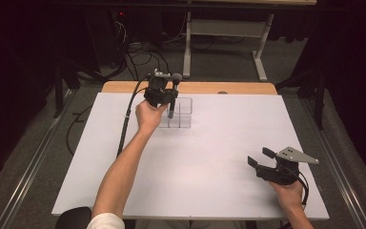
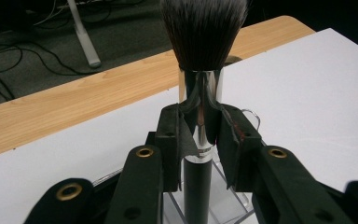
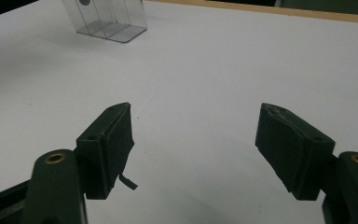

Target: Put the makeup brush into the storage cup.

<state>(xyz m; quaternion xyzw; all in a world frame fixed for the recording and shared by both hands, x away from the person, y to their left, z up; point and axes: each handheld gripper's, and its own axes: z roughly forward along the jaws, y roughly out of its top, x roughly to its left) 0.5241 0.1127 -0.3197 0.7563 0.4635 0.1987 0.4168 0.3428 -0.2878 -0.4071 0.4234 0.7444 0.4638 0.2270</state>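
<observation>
Black jaws of your left gripper (image 2: 199, 140) are clamped on the makeup brush (image 2: 200, 93), pinching its shiny metal ferrule just under the bristles. You hold the brush upright, bristles up, with its dark handle reaching down into the clear acrylic organizer (image 1: 180, 114).

Judge the brush light and stiff along handle and ferrule, soft only at the bristle head. That polished ferrule looks slippery, so a firm squeeze at the ferrule or on the handle just below it serves you best; stay off the bristles, which would splay and give no hold. Being top-heavy in your grip, it may tilt if the jaws loosen.

Around the brush, the organizer's thin clear walls and dividers are the main hindrance: they are hard to see, probably light, and likely to slide or tip if the handle catches a divider. Keep the handle plumb within its compartment.

Beyond the organizer, the white desk (image 1: 209, 157) lies bare, with a wooden edge behind it. Well apart from the organizer, your right gripper (image 3: 200, 154) hovers over the desk with jaws spread wide, holding nothing.
</observation>
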